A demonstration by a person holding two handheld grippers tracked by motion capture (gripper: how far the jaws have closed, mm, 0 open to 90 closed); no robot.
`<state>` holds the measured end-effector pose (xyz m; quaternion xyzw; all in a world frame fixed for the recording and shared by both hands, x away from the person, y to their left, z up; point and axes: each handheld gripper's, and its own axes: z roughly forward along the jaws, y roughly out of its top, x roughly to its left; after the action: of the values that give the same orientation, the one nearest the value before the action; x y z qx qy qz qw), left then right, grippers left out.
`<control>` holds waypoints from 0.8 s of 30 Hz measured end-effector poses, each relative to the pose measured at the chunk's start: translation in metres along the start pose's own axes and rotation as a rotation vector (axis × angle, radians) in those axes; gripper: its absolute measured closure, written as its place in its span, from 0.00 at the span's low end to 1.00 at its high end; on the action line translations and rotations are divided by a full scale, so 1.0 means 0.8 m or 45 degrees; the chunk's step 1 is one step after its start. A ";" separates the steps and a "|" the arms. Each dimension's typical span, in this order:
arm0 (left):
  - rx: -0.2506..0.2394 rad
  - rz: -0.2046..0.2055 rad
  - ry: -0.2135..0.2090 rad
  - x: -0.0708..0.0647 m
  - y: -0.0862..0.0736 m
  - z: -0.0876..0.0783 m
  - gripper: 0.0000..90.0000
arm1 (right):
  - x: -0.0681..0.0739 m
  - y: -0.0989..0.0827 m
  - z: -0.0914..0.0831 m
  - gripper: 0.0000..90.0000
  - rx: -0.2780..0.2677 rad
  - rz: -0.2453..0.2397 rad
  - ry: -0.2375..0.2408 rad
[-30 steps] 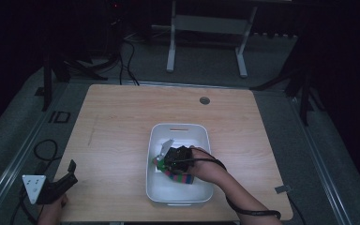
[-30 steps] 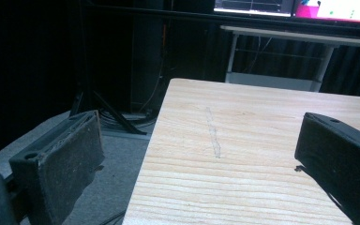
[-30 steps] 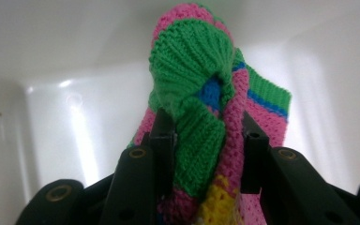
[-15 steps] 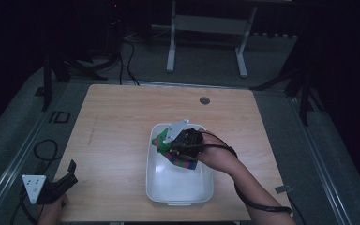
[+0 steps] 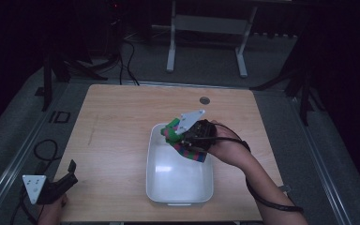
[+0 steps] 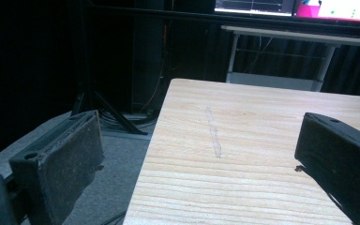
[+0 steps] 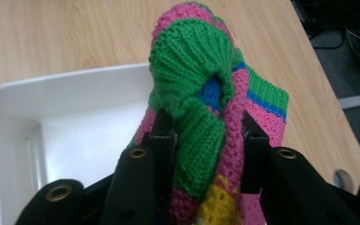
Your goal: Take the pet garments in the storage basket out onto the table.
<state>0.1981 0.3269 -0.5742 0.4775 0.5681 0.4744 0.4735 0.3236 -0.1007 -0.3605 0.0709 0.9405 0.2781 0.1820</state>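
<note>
A: What is the right gripper (image 7: 201, 136) doing?

B: Its two black jaws are clamped on a bunched knitted sock (image 7: 201, 93), striped green, pink, blue and yellow. The wool bulges up between the pads.

A: And where is that over the table?

B: In the high view the right gripper (image 5: 180, 136) holds the knitted sock (image 5: 187, 150) above the far right corner of the white tub (image 5: 155, 187), clear of the tub's floor. The hand (image 5: 222, 145) reaches in from the lower right, with the cable looping along the forearm.

A: The tub itself?

B: It sits near the middle of the wooden table (image 5: 112, 122), closer to the person's edge.

A: The other one?

B: The left gripper (image 5: 58, 183) hangs at the near left corner of the table. In its own view, the jaws stand wide apart with nothing between them, just bare wood (image 6: 243, 154) ahead.
</note>
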 end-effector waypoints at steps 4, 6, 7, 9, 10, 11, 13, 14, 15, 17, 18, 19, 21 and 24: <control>0.000 -0.002 0.001 0.000 0.000 0.000 0.02 | -0.007 -0.008 -0.010 0.74 0.001 0.014 -0.018; 0.000 0.000 0.001 0.000 0.000 0.000 0.02 | -0.011 -0.015 -0.016 0.74 0.005 0.024 -0.030; 0.000 0.000 0.003 0.000 0.000 0.000 0.02 | -0.013 -0.019 -0.018 0.74 0.004 0.029 -0.034; 0.000 0.001 0.004 0.000 0.000 0.000 0.02 | -0.016 -0.023 -0.021 0.74 0.004 0.033 -0.035; 0.000 0.001 0.005 0.000 0.000 0.000 0.02 | -0.019 -0.033 -0.024 0.74 0.003 0.034 -0.054; 0.000 0.002 0.005 -0.001 0.000 0.000 0.02 | -0.021 -0.038 -0.025 0.74 0.003 0.040 -0.052; -0.001 0.003 0.006 -0.001 0.000 0.000 0.02 | -0.025 -0.048 -0.029 0.74 0.004 0.058 -0.060; -0.002 0.004 0.006 -0.001 0.000 0.000 0.02 | -0.027 -0.054 -0.031 0.74 0.008 0.061 -0.065; -0.004 0.004 0.006 -0.001 0.000 0.000 0.02 | -0.030 -0.060 -0.035 0.74 0.013 0.071 -0.077; -0.003 0.005 0.007 -0.001 0.000 0.000 0.02 | -0.035 -0.070 -0.040 0.74 0.018 0.093 -0.093; -0.003 0.005 0.007 -0.001 0.000 0.000 0.02 | -0.038 -0.077 -0.044 0.74 0.023 0.103 -0.105; -0.003 0.004 0.006 -0.001 0.000 0.000 0.02 | -0.041 -0.083 -0.048 0.74 0.020 0.117 -0.118; -0.003 0.004 0.007 -0.001 0.000 0.000 0.02 | -0.044 -0.090 -0.052 0.74 0.024 0.129 -0.125; -0.003 0.009 0.008 -0.001 0.000 0.000 0.02 | -0.054 -0.116 -0.065 0.74 0.048 0.177 -0.156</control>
<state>0.1982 0.3260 -0.5743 0.4775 0.5674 0.4781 0.4706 0.3405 -0.2141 -0.3581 0.1563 0.9254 0.2676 0.2182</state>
